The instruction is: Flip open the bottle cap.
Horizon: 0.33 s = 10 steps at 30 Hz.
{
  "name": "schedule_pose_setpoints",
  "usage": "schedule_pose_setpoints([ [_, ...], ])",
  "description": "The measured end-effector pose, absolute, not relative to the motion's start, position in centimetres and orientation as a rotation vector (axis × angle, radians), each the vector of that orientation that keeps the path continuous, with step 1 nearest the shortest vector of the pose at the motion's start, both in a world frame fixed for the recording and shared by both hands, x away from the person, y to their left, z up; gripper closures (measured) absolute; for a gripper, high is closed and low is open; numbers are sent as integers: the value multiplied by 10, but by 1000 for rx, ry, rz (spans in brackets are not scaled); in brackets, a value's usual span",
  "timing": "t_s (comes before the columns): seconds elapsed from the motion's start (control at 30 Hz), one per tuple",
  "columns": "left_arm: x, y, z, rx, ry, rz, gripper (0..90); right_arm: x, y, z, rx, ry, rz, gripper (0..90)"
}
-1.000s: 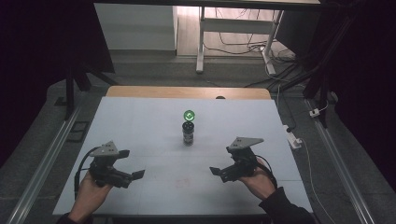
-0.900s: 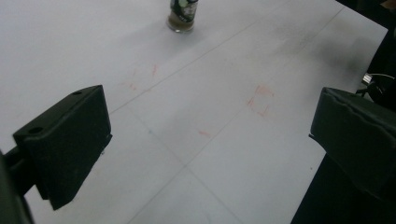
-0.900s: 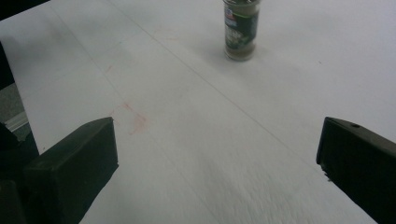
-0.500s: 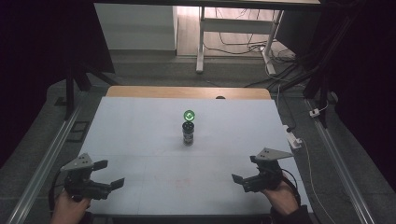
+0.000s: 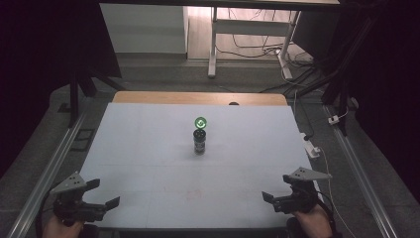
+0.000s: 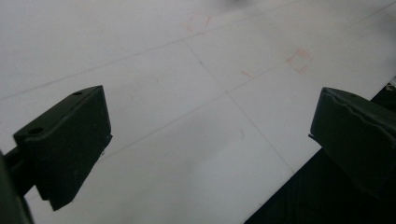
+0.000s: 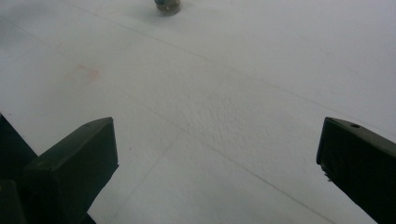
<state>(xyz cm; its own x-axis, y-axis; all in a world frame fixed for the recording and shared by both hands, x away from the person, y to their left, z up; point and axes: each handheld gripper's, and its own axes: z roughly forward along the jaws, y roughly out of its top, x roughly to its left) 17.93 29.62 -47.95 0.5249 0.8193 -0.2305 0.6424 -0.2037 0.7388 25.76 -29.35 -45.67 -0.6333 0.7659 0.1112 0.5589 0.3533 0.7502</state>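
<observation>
the left gripper [image 5: 100, 194] sits at the near left corner of the white table [image 5: 148, 144], held in a hand [image 5: 59, 229] that comes in from the bottom edge. its jaws stand wide apart with nothing between them; in the left gripper view the two black jaws frame bare white tabletop [image 6: 196, 93] crossed by thin lines and a few faint reddish marks [image 6: 299, 60], with the table's dark edge showing beside the right-hand jaw.

toward the middle of the table, a little beyond centre, a small dark jar [image 5: 199, 143] stands upright on its own, well apart from both grippers. just behind it a round green disc [image 5: 200, 122] glows, seeming to sit at or above the jar's top; whether it is a lid or a separate thing cannot be told. what the jar holds cannot be told. the jar's base [image 7: 167, 5] shows at the top edge of the right gripper view, blurred.

the right gripper [image 5: 275, 199] rests at the near right corner, held in a hand [image 5: 313, 225], jaws likewise spread wide and empty over bare table [image 7: 233, 93], with a pale reddish smudge [image 7: 83, 73] on the surface off to one side.
</observation>
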Motion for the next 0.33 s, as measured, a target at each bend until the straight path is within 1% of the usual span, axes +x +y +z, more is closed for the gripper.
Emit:
schedule_pose_setpoints([
  [0.2,174,297,-479,1964,1227,293,0,251,-301,-456,1226,2345,1116,0],
  [0.33,175,297,-480,1962,1238,281,0,250,-301,-456,1222,2354,1109,0],
])
